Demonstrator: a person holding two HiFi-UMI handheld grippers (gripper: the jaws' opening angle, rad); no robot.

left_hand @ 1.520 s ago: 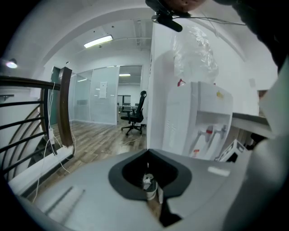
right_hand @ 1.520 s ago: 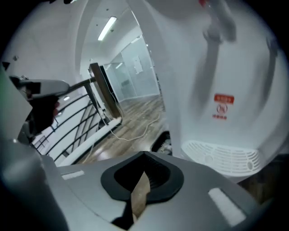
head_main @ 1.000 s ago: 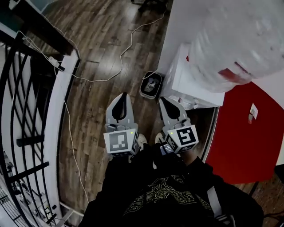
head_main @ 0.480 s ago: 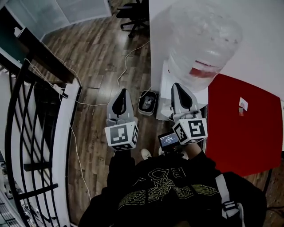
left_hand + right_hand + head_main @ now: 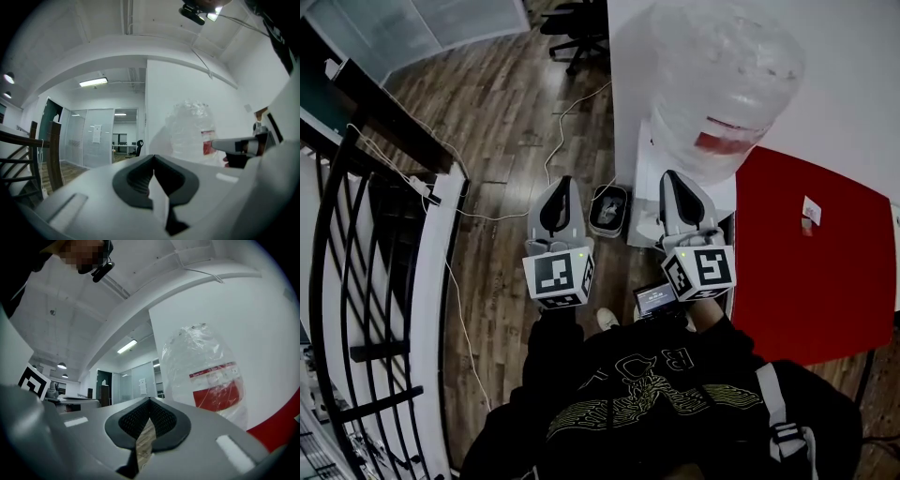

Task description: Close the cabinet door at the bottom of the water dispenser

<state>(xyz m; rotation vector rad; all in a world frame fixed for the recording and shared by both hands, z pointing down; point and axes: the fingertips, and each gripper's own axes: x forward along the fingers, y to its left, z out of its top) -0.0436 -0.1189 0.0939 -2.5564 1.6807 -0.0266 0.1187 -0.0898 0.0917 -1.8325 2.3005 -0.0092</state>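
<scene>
The white water dispenser (image 5: pixel 648 184) stands against the white wall, with a big plastic-wrapped bottle (image 5: pixel 724 82) with a red label on top. Its lower cabinet door is hidden in every view. My left gripper (image 5: pixel 564 183) is shut and empty, held over the wood floor left of the dispenser. My right gripper (image 5: pixel 672 178) is also shut and empty, and overlaps the dispenser's front. In the left gripper view the shut jaws of the left gripper (image 5: pixel 153 157) point at the bottle (image 5: pixel 190 127). In the right gripper view the right gripper (image 5: pixel 150 400) has the bottle (image 5: pixel 206 376) to its right.
A small dark bin (image 5: pixel 608 210) sits on the floor by the dispenser's foot. A red panel (image 5: pixel 811 253) lies to the right. A black railing (image 5: pixel 356 272) with a white ledge runs along the left. White cables (image 5: pixel 558 122) cross the floor, and an office chair (image 5: pixel 579 21) stands far off.
The head view has risen and tilted up, so more of the bottle and room shows. Both grippers stay shut; the right one now sits against the dispenser's front.
</scene>
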